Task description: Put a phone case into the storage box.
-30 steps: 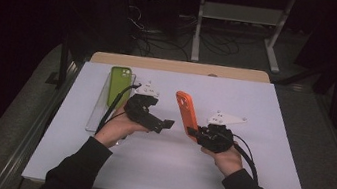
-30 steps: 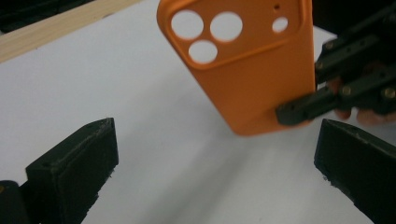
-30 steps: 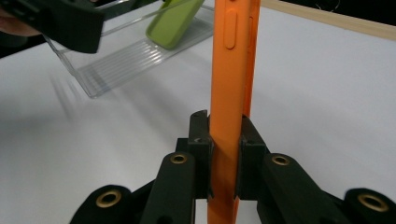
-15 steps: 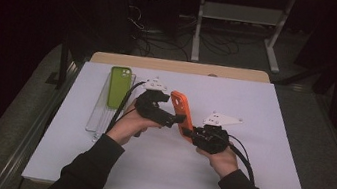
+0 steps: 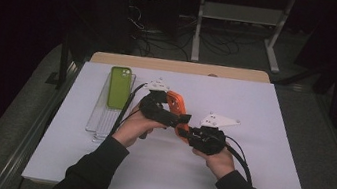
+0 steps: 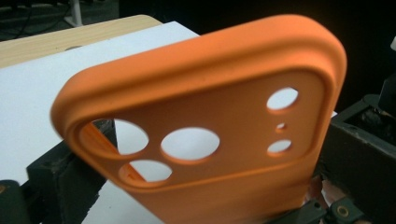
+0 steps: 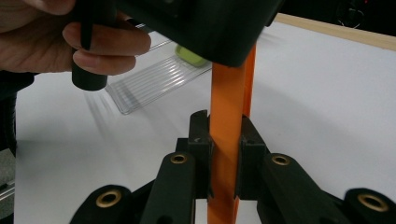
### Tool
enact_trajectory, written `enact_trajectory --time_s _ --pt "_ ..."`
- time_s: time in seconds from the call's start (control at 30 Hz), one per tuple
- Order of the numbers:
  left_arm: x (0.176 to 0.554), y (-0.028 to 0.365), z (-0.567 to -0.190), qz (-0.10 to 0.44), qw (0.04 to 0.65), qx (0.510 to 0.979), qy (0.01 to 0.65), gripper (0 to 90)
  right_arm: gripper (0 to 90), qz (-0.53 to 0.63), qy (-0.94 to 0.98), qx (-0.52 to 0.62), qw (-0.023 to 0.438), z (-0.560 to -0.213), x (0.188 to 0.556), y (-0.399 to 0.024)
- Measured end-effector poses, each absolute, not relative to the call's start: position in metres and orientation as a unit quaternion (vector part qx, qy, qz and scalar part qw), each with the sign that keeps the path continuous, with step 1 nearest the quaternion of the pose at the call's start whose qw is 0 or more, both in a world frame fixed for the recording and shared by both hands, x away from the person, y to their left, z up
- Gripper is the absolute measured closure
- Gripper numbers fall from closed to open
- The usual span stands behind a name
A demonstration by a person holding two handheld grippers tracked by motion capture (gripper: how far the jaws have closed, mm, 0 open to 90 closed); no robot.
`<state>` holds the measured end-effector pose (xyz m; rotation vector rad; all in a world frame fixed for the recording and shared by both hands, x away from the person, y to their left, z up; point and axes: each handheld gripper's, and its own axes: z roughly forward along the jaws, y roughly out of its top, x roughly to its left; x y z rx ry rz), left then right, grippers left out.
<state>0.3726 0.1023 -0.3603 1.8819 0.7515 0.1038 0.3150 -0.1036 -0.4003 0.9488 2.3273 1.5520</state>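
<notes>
Right hand-held gripper (image 7: 225, 154) clamps orange phone case (image 6: 210, 126) (edge-on) | left hand-held gripper (image 5: 173, 119) closing around it, reaching across

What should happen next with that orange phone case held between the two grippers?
Probably close the left gripper on the orange phone case. The right gripper pinches its edge, and the left's jaws, just starting to close, straddle it without pressing yet.

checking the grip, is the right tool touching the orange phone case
Touching. The right gripper view shows the right tool with both pads pressed against the thin edge of the orange phone case, no gap either side.
</notes>
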Motion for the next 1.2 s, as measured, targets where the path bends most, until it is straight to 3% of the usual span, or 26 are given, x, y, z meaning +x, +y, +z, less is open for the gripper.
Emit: enact_trajectory --time_s 0.2,0.6,0.93,1.1,1.2 --pt "0.375 0.103 -0.363 0.041 0.540 0.774 0.327 8.9 78.5 0.517 0.787 0.321 0.102 -0.402 0.316 -0.104" --pt "0.371 0.100 -0.361 0.056 0.530 0.783 0.321 13.0 77.2 0.503 0.798 0.315 0.106 -0.406 0.318 -0.102" --pt "0.382 0.121 -0.341 0.095 0.518 0.781 0.336 13.9 30.9 0.472 0.807 0.337 0.111 -0.407 0.321 -0.114" --pt "0.389 0.139 -0.323 0.129 0.506 0.777 0.352 13.9 13.1 0.442 0.814 0.354 0.130 -0.411 0.323 -0.127" --pt "0.394 0.151 -0.313 0.146 0.497 0.773 0.366 13.9 9.9 0.431 0.813 0.361 0.155 -0.414 0.321 -0.137"
